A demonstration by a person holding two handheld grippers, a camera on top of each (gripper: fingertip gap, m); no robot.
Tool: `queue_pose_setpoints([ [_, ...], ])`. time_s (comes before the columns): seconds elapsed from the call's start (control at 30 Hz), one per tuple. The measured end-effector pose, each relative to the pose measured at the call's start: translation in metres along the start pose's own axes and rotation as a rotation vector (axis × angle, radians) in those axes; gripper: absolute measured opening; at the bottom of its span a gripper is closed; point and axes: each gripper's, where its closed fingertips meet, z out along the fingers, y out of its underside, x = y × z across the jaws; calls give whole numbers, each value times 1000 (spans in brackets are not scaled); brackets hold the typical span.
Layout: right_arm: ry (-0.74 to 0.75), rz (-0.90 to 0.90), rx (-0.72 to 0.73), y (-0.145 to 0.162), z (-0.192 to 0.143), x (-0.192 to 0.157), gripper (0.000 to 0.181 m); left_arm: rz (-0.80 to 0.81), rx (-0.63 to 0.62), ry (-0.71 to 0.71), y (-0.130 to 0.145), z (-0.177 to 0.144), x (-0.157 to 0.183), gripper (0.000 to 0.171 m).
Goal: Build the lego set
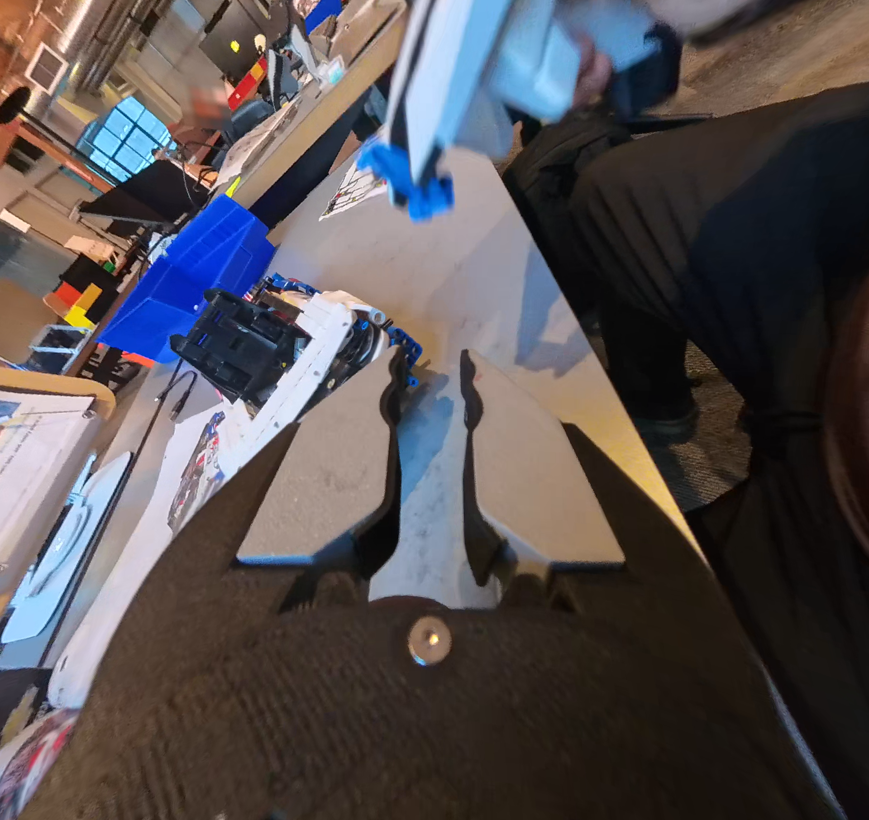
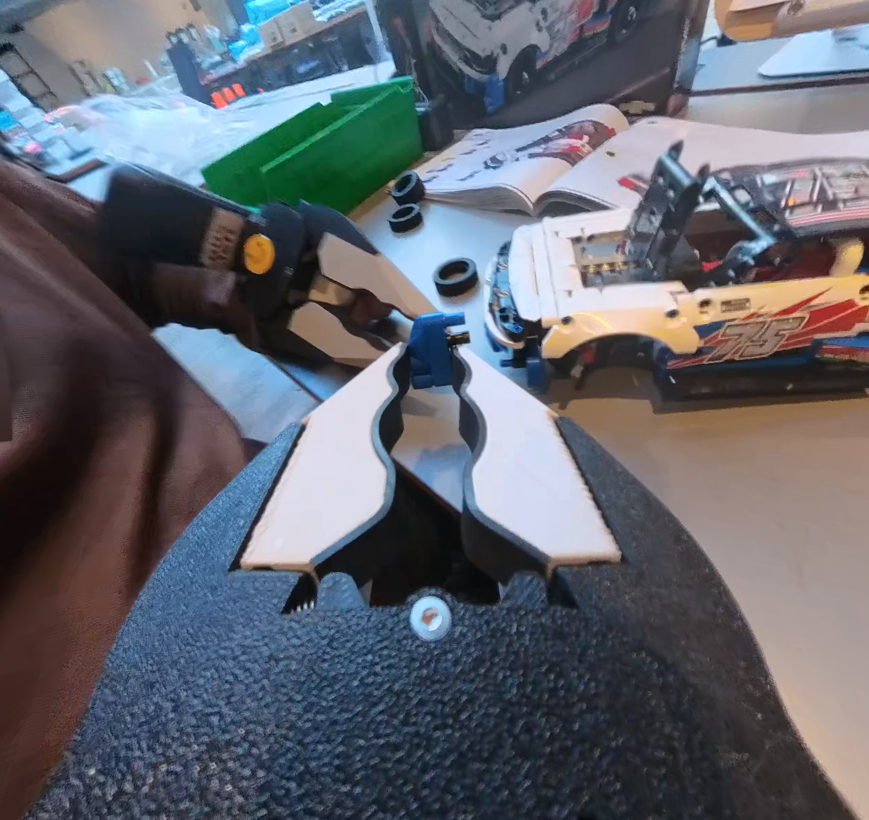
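Observation:
The white lego race car with red and blue markings stands on the table at right, bonnet area open; it also shows in the left wrist view. My right gripper is shut on a small blue lego piece and holds it above the table, left of the car's front. In the left wrist view the right gripper hangs high with the blue piece. My left gripper is open and empty, low over the table near the car's front; it shows at left in the right wrist view.
Three black tyres lie left of the car. An open instruction booklet and the set's box are behind. A green bin stands back left, a blue bin beyond the car. A brown sleeve fills the left. Across from one pair of fingers to the other is roughly 6 centimetres.

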Motion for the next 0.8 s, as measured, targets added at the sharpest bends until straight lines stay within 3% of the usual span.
queue_pose_setpoints([
  [0.13,86,-46,-209,58,30,30,17,-22,2,16,0,-2,3,23],
  [0.2,102,-35,-133,48,34,39,17,-21,8,16,-1,-2,2,22],
  [0.27,13,14,-22,28,38,28,17,-19,-1,23,1,-1,1,22],
  [0.47,93,-106,-42,35,52,27,17,29,-5,37,-14,-9,-24,26],
  [0.6,150,-120,-35,39,54,33,17,-31,-84,176,-12,-1,-35,32],
  [0.67,173,-119,-13,40,53,37,17,-74,-116,243,-10,4,-33,29],
  [0.8,146,-45,28,46,55,42,17,-105,-182,235,-6,10,-36,21],
])
